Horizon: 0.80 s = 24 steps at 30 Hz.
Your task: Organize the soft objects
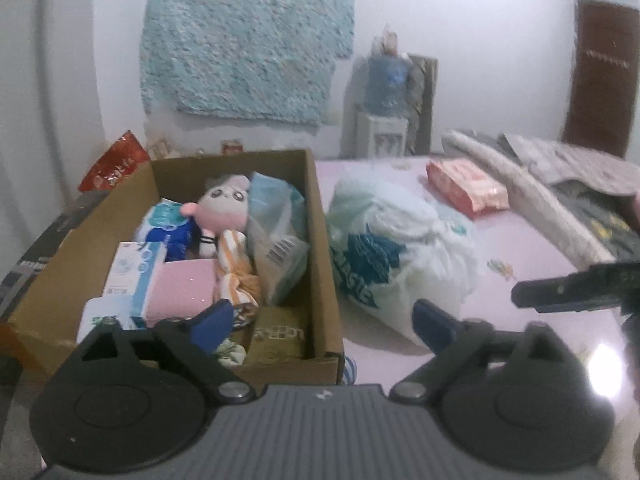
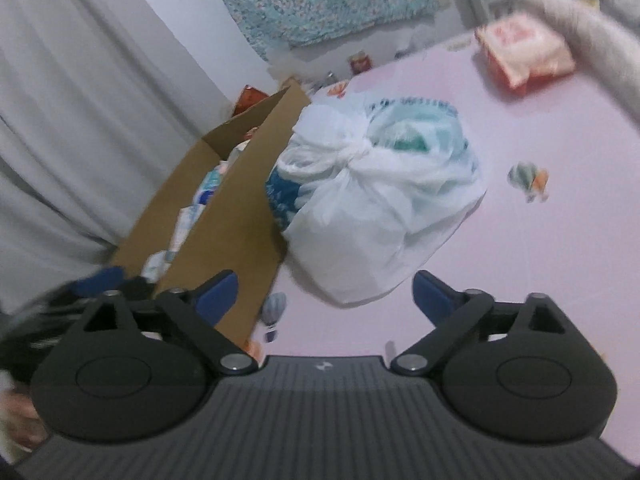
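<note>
- On the pink bed sheet (image 1: 520,240) stands an open cardboard box (image 1: 324,240), with a knotted white plastic bag (image 1: 400,248) just beside its right wall, touching it in the right wrist view.
- Inside the box lie soft things packed close: a plush doll (image 1: 224,204) with a pale face and pink body near the back, a striped orange-and-white cloth (image 1: 236,272) below it, a clear packet with a barcode (image 1: 280,248) leaning against the right wall, a pink pack (image 1: 180,288) toward the front, and blue-and-white tissue packs (image 1: 168,224) on the left.
- Left gripper (image 1: 324,320) hovers over the box's near right corner; its jaws are spread wide and pinch nothing, one blue fingertip (image 1: 216,320) above the box contents, the other in front of the bag.
- Right gripper (image 2: 324,296) hovers above the sheet in front of the bag; its jaws are also spread wide and empty, the bag lying beyond and between the fingertips without touching them.
- A red-and-white packet (image 1: 466,186) lies farther back on the sheet, well apart from the bag.
- Grey bedding (image 1: 540,184) is bunched along the right edge of the bed.
- A shaggy light-blue rug (image 1: 248,40) hangs on the white wall behind the box, and a water dispenser with a blue bottle (image 1: 386,80) stands to its right.
</note>
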Each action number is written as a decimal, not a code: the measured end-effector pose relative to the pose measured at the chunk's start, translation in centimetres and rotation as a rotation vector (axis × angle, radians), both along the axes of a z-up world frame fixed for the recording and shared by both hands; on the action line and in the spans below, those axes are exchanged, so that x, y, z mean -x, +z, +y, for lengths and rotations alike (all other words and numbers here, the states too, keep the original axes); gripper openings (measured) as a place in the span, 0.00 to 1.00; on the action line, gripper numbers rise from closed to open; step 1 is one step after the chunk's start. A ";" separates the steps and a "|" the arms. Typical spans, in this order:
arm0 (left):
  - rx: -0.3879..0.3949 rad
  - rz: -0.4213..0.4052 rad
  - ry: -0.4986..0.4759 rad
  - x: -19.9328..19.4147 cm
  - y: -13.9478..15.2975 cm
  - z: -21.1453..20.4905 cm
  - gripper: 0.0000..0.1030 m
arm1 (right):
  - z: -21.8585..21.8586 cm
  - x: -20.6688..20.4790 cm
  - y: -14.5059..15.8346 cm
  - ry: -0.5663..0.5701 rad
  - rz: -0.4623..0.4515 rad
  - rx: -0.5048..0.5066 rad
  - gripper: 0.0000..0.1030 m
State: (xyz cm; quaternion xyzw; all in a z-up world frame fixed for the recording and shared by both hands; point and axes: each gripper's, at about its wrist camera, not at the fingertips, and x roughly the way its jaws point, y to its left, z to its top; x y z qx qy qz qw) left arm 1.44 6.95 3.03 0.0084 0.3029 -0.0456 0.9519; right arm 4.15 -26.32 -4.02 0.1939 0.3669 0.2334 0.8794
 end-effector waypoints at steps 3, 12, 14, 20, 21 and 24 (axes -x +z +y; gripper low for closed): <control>0.022 0.013 0.028 0.9 0.6 0.5 1.00 | 1.3 0.9 0.9 -0.029 -0.066 0.125 0.99; -0.069 0.002 0.172 2.5 1.4 0.3 1.00 | 3.4 3.6 2.6 -0.115 -0.180 0.296 0.99; -0.104 -0.004 0.202 2.6 1.6 0.0 1.00 | 3.6 4.2 3.0 -0.141 -0.199 0.308 0.99; -0.141 0.071 0.207 1.9 1.3 -0.5 1.00 | 4.9 6.7 4.3 -0.280 -0.309 0.373 0.99; -0.130 0.082 0.212 1.9 1.2 -0.4 1.00 | 5.2 6.9 4.5 -0.281 -0.317 0.387 0.99; -0.102 0.090 0.258 2.0 1.0 0.2 1.00 | 5.8 7.3 4.8 -0.288 -0.314 0.403 0.99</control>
